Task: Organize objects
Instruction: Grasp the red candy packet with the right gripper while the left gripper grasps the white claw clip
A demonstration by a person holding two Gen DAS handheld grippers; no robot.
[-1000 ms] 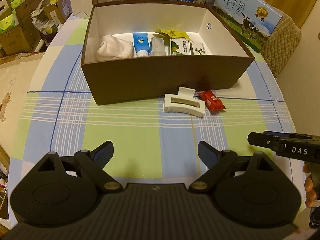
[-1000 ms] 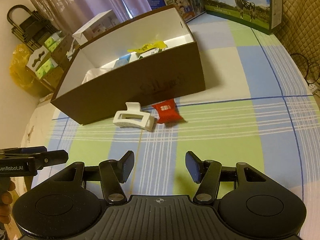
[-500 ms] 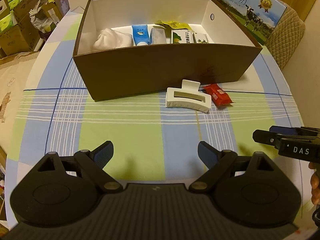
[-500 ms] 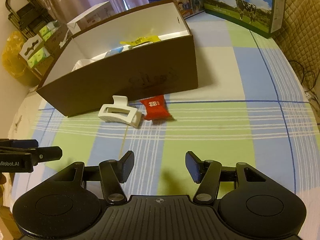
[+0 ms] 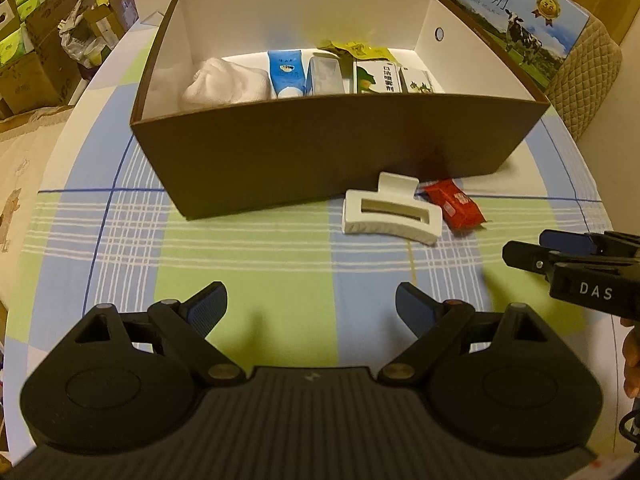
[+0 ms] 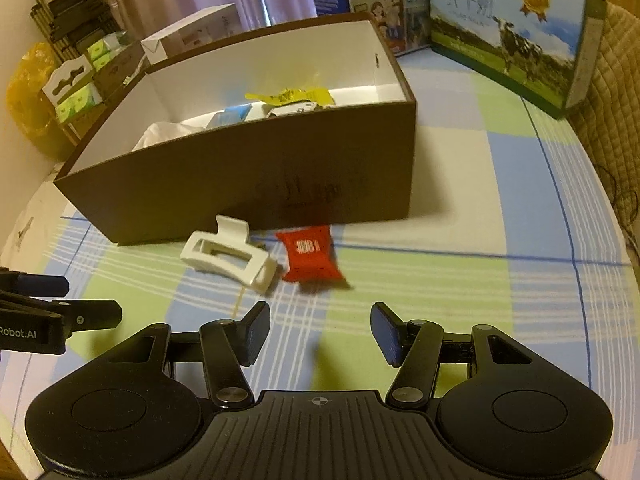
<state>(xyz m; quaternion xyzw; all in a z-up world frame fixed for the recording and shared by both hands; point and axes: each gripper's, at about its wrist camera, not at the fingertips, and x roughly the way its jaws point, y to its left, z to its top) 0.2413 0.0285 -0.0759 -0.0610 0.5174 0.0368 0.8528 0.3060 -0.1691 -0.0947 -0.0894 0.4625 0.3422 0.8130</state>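
Observation:
A white hair claw clip (image 5: 391, 216) (image 6: 229, 256) and a red snack packet (image 5: 454, 204) (image 6: 310, 254) lie on the checked tablecloth just in front of a brown open box (image 5: 320, 160) (image 6: 256, 184). The box holds a white cloth (image 5: 226, 86), a blue tube (image 5: 285, 74), small cartons and a yellow packet (image 5: 356, 50). My left gripper (image 5: 311, 304) is open and empty, a little short of the clip. My right gripper (image 6: 318, 330) is open and empty, close in front of the red packet; it also shows at the right of the left wrist view (image 5: 576, 268).
Milk cartons (image 5: 516, 28) (image 6: 508, 36) stand behind and right of the box. A white box (image 6: 196, 36) sits at the back left. Cardboard boxes (image 5: 40, 52) and a quilted chair (image 5: 588, 76) stand beyond the table edges.
Both grippers have moved forward toward the clip and red packet, which now look larger and closer. Both stayed open.

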